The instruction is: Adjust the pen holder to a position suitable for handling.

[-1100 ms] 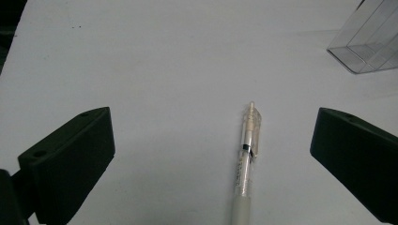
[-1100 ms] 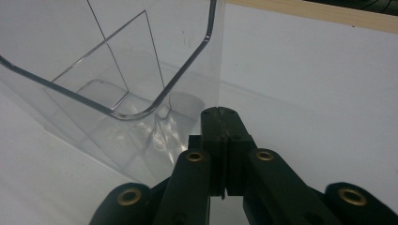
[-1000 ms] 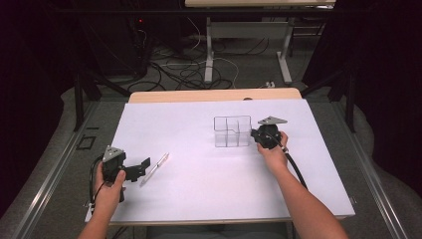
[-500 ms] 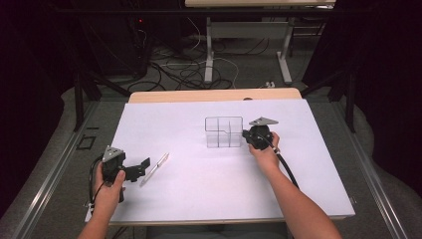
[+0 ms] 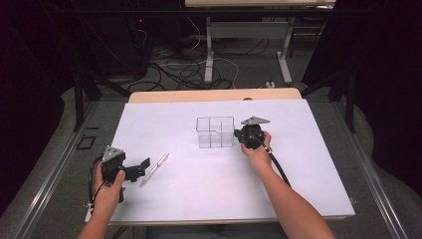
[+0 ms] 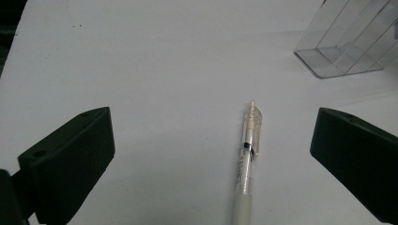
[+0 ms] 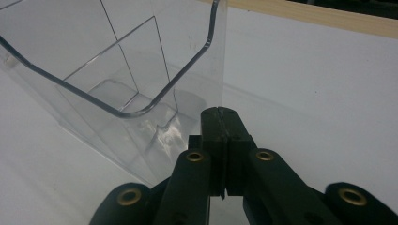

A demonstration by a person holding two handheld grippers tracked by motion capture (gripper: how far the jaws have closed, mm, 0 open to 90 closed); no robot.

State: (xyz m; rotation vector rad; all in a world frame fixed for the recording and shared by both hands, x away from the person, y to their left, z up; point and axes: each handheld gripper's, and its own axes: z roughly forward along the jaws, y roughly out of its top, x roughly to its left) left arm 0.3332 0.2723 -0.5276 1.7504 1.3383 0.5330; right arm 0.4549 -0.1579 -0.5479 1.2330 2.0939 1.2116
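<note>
The right gripper (image 5: 238,134) sits at the clear plastic organizer (image 5: 215,132), and its jaws are clamped tight on the organizer's right-hand wall. The right gripper view makes it plain: the two black jaws meet edge to edge with the thin transparent wall (image 7: 220,70) pinched between them, right at the container's corner. The organizer stands near the middle of the white table (image 5: 308,174), a little toward the far edge, its inner dividers splitting it into compartments. It looks tipped in the right gripper view, though whether it lifts off the surface I cannot tell.

Over at the near left corner, the left gripper (image 5: 142,167) hovers low with its jaws spread wide and nothing between the pads. The pen (image 5: 155,169) lies flat on the table just beside it, pointing away toward the organizer. In the left gripper view the pen (image 6: 247,154) lies between the two open jaws, closer to the right one, touching neither, with the organizer (image 6: 349,42) well apart at the top right.
</note>
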